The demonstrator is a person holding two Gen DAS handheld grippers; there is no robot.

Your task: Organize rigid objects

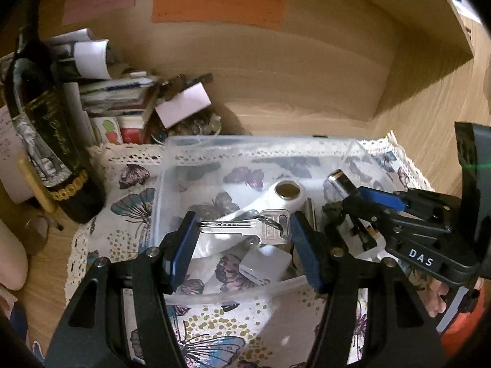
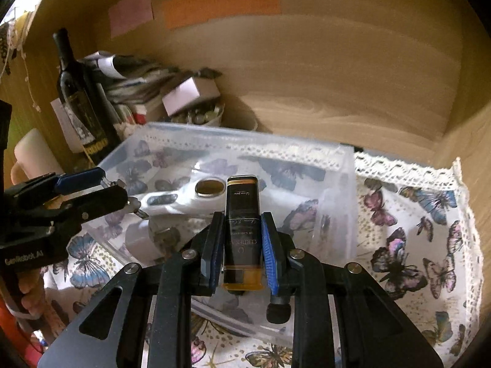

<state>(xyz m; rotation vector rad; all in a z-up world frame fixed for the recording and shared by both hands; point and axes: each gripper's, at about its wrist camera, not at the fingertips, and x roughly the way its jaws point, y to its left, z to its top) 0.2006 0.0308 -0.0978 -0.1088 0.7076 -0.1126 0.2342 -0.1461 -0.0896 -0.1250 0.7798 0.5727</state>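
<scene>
A silver key [image 1: 260, 227] lies crosswise between the blue pads of my left gripper [image 1: 242, 233], which is shut on it, tip at one pad and head at the other. It hangs over a clear plastic box [image 1: 214, 141] holding a white piece with a round metal disc [image 1: 287, 190], a small white cube [image 1: 264, 265] and other small items. My right gripper [image 2: 242, 239] is shut on a dark flat bottle with gold ends [image 2: 242, 214], over the same box [image 2: 245, 136]. The left gripper [image 2: 116, 190] shows at the left of the right wrist view.
The box sits on a butterfly-print cloth with lace edge [image 2: 414, 245] inside a wooden niche. A dark wine bottle [image 1: 46, 141], a pile of papers and small boxes [image 1: 122, 92] and a glass dish of trinkets [image 2: 202, 116] crowd the back left. Coloured notes [image 1: 218, 6] hang on the back wall.
</scene>
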